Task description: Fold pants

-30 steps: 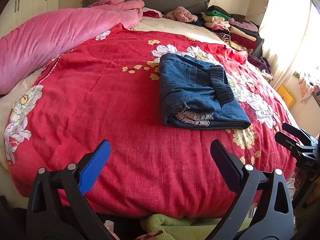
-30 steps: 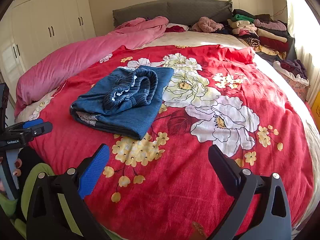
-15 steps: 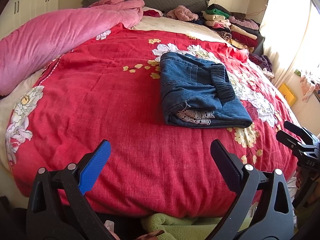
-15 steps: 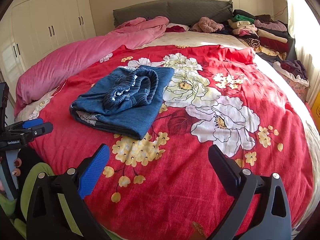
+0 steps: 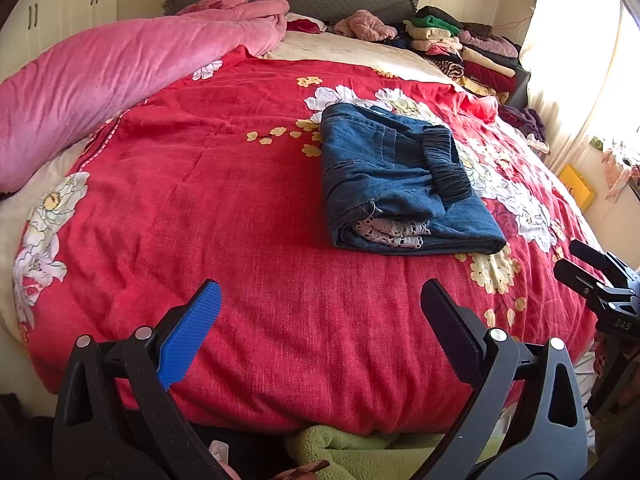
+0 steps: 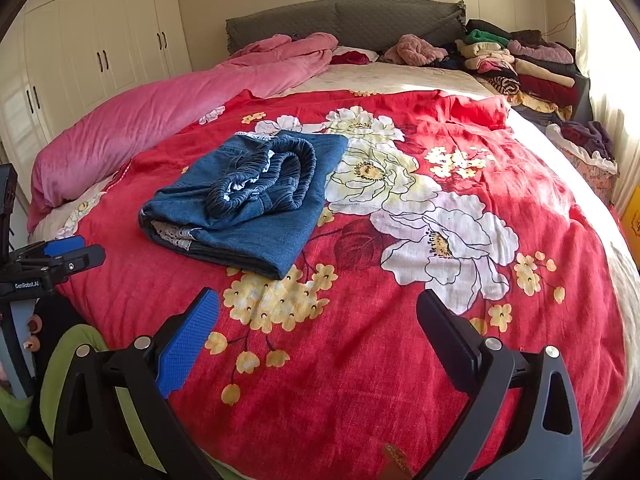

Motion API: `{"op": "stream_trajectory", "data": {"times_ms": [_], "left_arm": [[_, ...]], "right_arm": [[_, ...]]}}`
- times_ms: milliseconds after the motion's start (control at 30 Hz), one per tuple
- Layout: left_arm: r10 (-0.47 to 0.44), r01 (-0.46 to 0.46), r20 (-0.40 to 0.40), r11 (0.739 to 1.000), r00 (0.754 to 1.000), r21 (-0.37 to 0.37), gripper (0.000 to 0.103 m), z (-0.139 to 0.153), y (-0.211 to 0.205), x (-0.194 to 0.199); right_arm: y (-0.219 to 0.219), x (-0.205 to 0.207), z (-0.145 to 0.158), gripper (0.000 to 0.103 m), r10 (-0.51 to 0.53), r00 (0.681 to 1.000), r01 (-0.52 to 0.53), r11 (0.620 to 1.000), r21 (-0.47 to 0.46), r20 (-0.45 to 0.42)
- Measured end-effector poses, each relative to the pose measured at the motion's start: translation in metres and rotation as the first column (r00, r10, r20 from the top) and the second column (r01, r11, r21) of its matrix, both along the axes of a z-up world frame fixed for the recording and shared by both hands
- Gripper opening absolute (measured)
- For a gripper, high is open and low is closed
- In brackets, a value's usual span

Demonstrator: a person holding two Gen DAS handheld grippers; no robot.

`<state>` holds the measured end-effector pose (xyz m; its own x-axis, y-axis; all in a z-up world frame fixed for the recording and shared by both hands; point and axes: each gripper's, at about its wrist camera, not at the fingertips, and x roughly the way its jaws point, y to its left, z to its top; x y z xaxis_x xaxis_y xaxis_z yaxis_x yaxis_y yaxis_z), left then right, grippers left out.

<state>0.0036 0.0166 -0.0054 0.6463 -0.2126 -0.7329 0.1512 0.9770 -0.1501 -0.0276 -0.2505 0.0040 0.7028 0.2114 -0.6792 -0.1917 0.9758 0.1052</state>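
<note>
Blue denim pants [image 5: 392, 184] lie folded into a compact rectangle on the red floral bedspread [image 5: 200, 200], elastic waistband on top and lace trim showing at the near edge. They also show in the right wrist view [image 6: 248, 200]. My left gripper [image 5: 320, 320] is open and empty, held back at the near edge of the bed, apart from the pants. My right gripper [image 6: 316, 320] is open and empty, to the right of the pants near the bed edge. The right gripper also shows in the left wrist view [image 5: 592, 268].
A pink duvet [image 5: 100, 80] lies along the left side. Stacks of folded clothes [image 6: 520, 68] sit at the far right by the grey headboard [image 6: 340, 20]. White wardrobes [image 6: 92, 52] stand at left. Green cloth [image 5: 360, 448] lies below the bed edge.
Both grippers have drawn very slightly back from the bed. The pants have not moved.
</note>
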Motion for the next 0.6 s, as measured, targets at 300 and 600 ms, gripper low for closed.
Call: {"op": "stream_trajectory", "data": {"times_ms": [300,600], "left_arm": [[0.0,0.0,-0.001,1.0,1.0,0.005,0.093,-0.0001,-0.0005,-0.0001],[-0.002,0.002,-0.005,1.0,1.0,0.009,0.094,-0.0012,-0.0001,-0.0007]], "right_arm": [[-0.0013,0.0008,-0.0017,0.098,-0.003,1.0,0.003,1.0,-0.002,-0.005],[-0.0018,0.0012,-0.0023,0.098,-0.003,1.0,0.003,1.0,-0.003,-0.008]]}}
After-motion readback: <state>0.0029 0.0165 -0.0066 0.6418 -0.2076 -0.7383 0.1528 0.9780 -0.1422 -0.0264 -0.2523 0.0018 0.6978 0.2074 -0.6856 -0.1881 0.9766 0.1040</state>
